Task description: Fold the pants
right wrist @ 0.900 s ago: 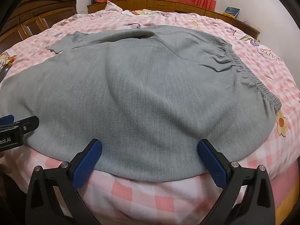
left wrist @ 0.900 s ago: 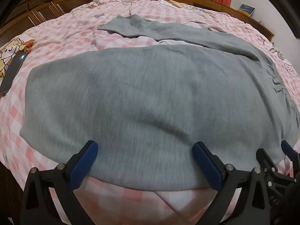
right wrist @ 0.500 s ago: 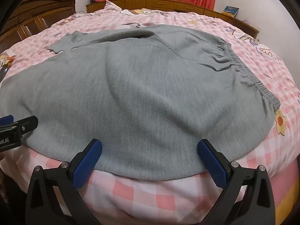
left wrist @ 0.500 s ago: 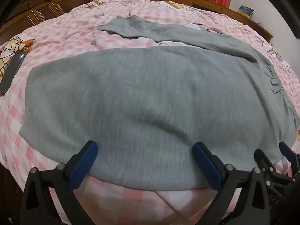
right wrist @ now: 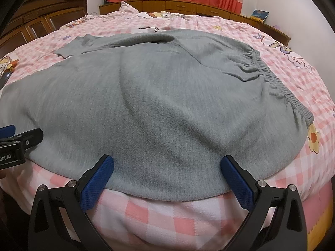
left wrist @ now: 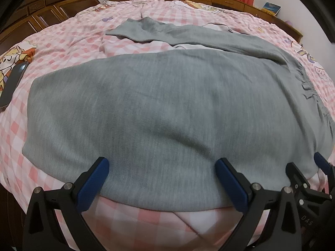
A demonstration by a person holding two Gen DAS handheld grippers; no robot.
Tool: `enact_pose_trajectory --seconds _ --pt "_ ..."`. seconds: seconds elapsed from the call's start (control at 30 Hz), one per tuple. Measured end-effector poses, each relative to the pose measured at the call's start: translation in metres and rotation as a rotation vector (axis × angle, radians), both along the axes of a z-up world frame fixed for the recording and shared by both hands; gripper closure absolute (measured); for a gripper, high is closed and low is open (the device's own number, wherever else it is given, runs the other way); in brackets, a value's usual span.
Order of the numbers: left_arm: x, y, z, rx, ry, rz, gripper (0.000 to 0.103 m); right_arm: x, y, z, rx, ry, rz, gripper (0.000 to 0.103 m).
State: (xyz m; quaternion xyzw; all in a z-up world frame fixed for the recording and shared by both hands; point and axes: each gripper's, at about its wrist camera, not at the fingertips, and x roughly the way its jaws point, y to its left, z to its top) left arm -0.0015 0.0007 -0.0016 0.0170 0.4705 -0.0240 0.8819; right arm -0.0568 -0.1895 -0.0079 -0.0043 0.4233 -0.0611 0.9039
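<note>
Grey pants (left wrist: 167, 104) lie spread on the pink checked bed, waistband to the right (right wrist: 278, 83), one leg near me and the other angled away at the back (left wrist: 146, 29). My left gripper (left wrist: 161, 175) is open, its blue fingers just over the near edge of the near leg. My right gripper (right wrist: 167, 171) is open over the near edge closer to the waistband. Neither holds cloth. The right gripper shows at the lower right of the left wrist view (left wrist: 309, 179), and the left gripper at the left edge of the right wrist view (right wrist: 18, 140).
The bed (left wrist: 62, 41) has a pink checked cover with cartoon prints. A dark phone (left wrist: 12, 83) lies on it at the left. Wooden wardrobes (left wrist: 52, 6) stand at the left and a low wooden cabinet (right wrist: 188, 6) with curtains above it at the back.
Both grippers have stayed open at the near edge of the pants. The views have shifted only very slightly.
</note>
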Motion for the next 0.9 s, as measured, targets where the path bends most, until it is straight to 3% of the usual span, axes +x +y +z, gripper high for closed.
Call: enact_pose_trajectory --seconds 0.9 --pt "-0.0003 -0.0010 -0.0014 0.006 -0.017 -0.001 0.000 -0.0017 0.0008 0.0002 -0.002 -0.012 0.003 0.000"
